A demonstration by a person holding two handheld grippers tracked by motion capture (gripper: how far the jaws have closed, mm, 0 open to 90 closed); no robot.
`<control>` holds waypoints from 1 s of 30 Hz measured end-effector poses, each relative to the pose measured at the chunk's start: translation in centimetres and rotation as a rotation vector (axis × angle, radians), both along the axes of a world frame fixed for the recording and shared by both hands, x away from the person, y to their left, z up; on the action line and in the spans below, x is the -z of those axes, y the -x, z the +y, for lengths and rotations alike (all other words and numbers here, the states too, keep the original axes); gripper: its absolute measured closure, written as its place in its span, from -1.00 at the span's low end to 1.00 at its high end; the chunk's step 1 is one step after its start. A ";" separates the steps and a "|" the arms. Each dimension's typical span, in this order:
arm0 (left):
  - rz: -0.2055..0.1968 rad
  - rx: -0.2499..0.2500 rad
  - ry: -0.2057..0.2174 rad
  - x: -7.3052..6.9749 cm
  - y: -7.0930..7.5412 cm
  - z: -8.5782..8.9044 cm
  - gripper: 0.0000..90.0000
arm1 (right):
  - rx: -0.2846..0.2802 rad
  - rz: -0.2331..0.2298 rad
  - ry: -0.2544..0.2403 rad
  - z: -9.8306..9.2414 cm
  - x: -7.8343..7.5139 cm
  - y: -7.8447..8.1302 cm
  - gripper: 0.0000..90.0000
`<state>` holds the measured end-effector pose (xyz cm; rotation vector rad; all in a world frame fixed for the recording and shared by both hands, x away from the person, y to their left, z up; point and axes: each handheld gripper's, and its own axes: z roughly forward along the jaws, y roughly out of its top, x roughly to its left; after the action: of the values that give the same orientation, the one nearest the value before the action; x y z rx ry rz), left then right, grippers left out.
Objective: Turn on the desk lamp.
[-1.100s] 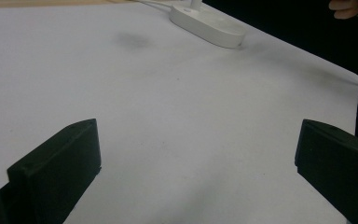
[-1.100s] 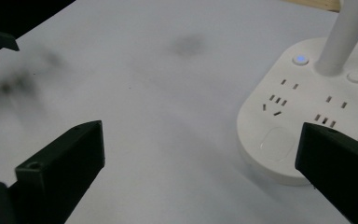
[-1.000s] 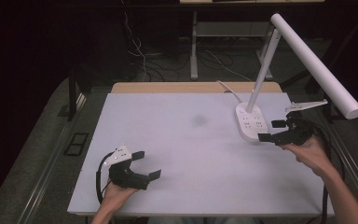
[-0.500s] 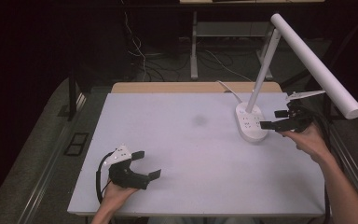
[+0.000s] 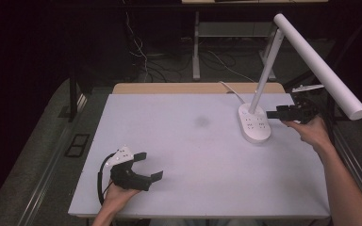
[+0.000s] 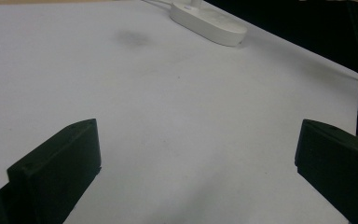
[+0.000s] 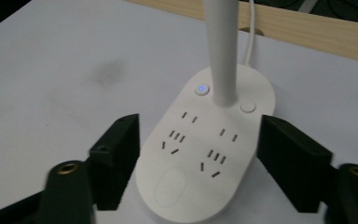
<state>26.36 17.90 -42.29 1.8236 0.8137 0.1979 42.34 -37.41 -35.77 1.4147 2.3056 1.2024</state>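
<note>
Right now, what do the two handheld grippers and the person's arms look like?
Both grippers are black with blocky, flat-faced jaws. The left gripper has a white top plate and a looping black cable. The right gripper carries a pale grey plate. Forearms are bare, no sleeves visible.

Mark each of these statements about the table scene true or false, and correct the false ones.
1. The desk lamp stands on the table's left half. False: it stands on the right half.
2. The left hand-held gripper is open with nothing between its jaws. True.
3. A small blue light glows on the lamp base. True.
4. The right hand-held gripper is shut on the lamp's stem. False: its jaws stand open on either side of the base.
5. The base carries socket slots. True.
</note>
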 end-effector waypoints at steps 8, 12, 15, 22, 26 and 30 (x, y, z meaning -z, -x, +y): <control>0.000 0.001 0.002 0.0 0.0 0.1 -1.00 | 0.031 0.010 0.007 -0.3 0.7 -1.7 0.31; -0.002 0.000 0.004 0.0 -0.1 0.1 -1.00 | 0.039 0.014 0.006 -0.2 0.9 -2.4 0.55; -0.003 0.000 0.004 0.0 -0.1 0.1 -1.00 | 0.049 0.025 0.004 0.0 1.3 -3.0 0.75; -0.005 -0.002 0.007 -0.1 0.0 0.1 -1.00 | 0.082 0.028 0.014 0.5 1.8 -4.0 1.00; -0.005 -0.001 0.008 -0.1 0.0 0.1 -1.00 | 0.108 0.032 0.003 0.7 2.2 -4.6 1.00; -0.007 -0.002 0.010 -0.1 0.0 0.1 -1.00 | 0.130 0.040 -0.008 0.7 2.9 -5.1 1.00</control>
<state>26.37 18.05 -42.20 1.8117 0.8102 0.2009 47.42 -36.75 -38.65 1.5784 2.1975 1.1571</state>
